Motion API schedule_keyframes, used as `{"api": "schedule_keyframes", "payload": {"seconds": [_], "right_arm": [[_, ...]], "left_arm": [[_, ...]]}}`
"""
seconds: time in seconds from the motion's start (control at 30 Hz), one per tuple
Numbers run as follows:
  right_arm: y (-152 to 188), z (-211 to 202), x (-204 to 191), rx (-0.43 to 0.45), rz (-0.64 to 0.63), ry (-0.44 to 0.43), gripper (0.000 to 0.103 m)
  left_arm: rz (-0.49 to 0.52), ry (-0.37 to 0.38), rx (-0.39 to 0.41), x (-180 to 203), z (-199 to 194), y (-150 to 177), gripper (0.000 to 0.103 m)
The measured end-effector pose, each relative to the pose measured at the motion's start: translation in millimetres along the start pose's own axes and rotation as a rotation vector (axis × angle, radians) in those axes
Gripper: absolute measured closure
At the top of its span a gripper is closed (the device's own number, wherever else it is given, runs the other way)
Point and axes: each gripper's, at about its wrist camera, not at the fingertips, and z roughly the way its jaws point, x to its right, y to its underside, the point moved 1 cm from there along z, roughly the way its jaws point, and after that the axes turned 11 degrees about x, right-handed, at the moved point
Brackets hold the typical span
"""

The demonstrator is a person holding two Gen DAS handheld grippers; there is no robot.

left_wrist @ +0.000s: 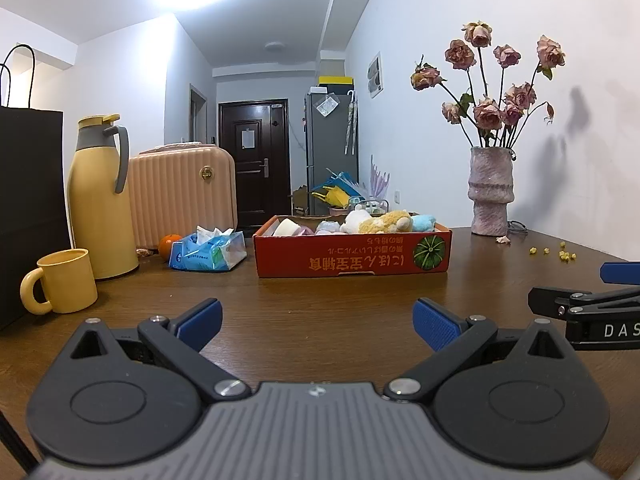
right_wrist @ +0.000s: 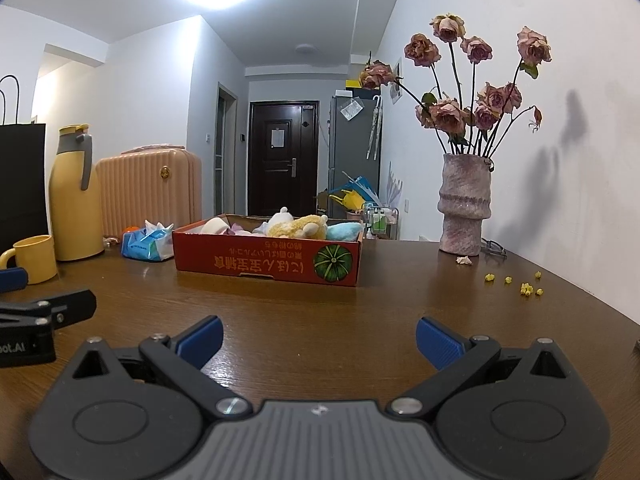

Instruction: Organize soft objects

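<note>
A red cardboard box (left_wrist: 354, 258) with a pumpkin picture stands mid-table; it also shows in the right wrist view (right_wrist: 268, 264). Inside lie soft things: a yellow and white plush toy (left_wrist: 378, 222) (right_wrist: 298, 226), a light blue soft piece (left_wrist: 424, 222) (right_wrist: 344, 231) and pale rolled pieces (left_wrist: 288, 227) (right_wrist: 216, 226). My left gripper (left_wrist: 318, 322) is open and empty, low over the table in front of the box. My right gripper (right_wrist: 320, 340) is open and empty, beside it to the right. Each gripper's side shows at the edge of the other's view.
On the wooden table (left_wrist: 320, 292): a yellow mug (left_wrist: 66, 280), a yellow thermos (left_wrist: 102, 196), a black paper bag (left_wrist: 28, 208), a pink case (left_wrist: 182, 196), an orange (left_wrist: 169, 245), a blue tissue pack (left_wrist: 208, 250), a vase of dried roses (left_wrist: 491, 192) and yellow crumbs (right_wrist: 520, 284).
</note>
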Motion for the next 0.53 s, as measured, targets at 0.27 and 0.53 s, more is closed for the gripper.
{"api": "schedule_keyframes", "payload": {"seconds": [0.27, 0.53], "right_arm": [[0.1, 0.1, 0.2, 0.001, 0.0, 0.0, 0.0], [0.3, 0.5, 0.3, 0.004, 0.002, -0.001, 0.0]], "left_arm": [[-0.003, -0.004, -0.001, 0.1, 0.5, 0.4, 0.0], [-0.015, -0.004, 0.015, -3.2, -1.4, -1.0, 0.0]]}}
